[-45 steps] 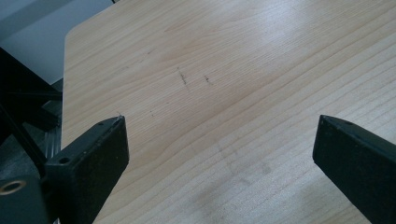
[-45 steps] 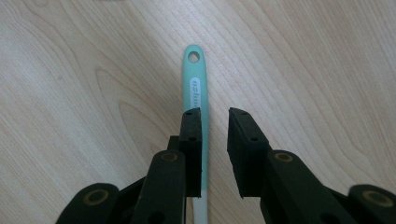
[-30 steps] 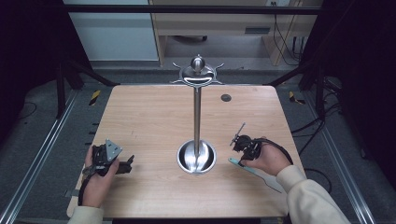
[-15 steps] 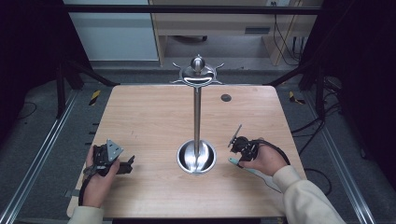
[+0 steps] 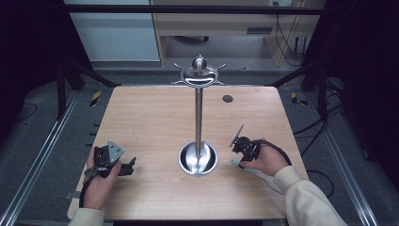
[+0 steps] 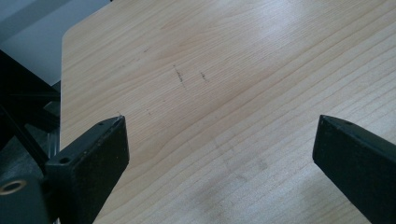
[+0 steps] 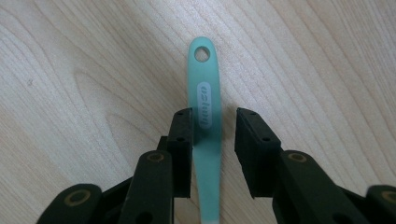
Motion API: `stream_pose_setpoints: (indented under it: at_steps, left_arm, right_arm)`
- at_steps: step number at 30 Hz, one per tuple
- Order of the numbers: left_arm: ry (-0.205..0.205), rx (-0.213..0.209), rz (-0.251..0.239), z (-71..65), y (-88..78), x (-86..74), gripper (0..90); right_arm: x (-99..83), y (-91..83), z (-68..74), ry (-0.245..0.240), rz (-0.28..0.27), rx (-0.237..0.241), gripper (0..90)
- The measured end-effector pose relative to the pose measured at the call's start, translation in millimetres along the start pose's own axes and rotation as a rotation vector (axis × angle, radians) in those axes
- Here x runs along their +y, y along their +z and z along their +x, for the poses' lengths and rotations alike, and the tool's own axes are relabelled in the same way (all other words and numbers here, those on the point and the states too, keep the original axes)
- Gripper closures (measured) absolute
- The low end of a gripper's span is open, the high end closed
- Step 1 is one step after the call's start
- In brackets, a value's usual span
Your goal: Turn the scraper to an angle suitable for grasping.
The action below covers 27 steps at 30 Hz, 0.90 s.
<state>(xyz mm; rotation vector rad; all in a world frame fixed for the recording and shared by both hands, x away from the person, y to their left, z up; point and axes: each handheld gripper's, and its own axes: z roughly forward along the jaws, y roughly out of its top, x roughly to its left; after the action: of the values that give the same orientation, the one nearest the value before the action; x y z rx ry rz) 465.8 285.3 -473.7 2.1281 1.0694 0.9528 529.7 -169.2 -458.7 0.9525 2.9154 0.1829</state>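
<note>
So the wooden desk point(image 5: 155, 117) is taking up most of the scene, with a tall metal stand point(image 5: 198, 117) sitting on its round base near the middle and a ring of hooks up top, probably meant for hanging utensils. Over at the person's left side, the left gripper point(image 5: 128, 165) is just hanging low by the near edge, jaws spread wide with nothing but bare wood between them, so I'm guessing it's just waiting its turn. On the other side of the stand, the right gripper point(image 7: 214, 140) is pointing down at a teal spatula point(image 7: 206, 135) lying flat on the desk. Its jaws are sitting either side of the handle, one about touching it and the other showing a small gap, so not clamped yet. The handle's hole end is sticking out past the tips, which looks handy for hooking it onto the stand later.
</note>
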Motion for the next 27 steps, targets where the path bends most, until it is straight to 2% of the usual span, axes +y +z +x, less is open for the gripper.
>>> stream_pose_setpoints:
  at_steps: [9, 27]
  left_arm:
    - [0.013, -0.001, 0.004, -0.9, 0.3, 0.3, 3.4]
    - [0.019, -0.002, 0.007, -1.3, 0.4, 0.6, 3.4]
  right_arm:
    - [1.6, 5.0, 2.1, -0.002, -0.007, 0.022, 68.0]
    - [1.5, 6.9, 1.3, -0.008, 0.009, 0.025, 73.2]
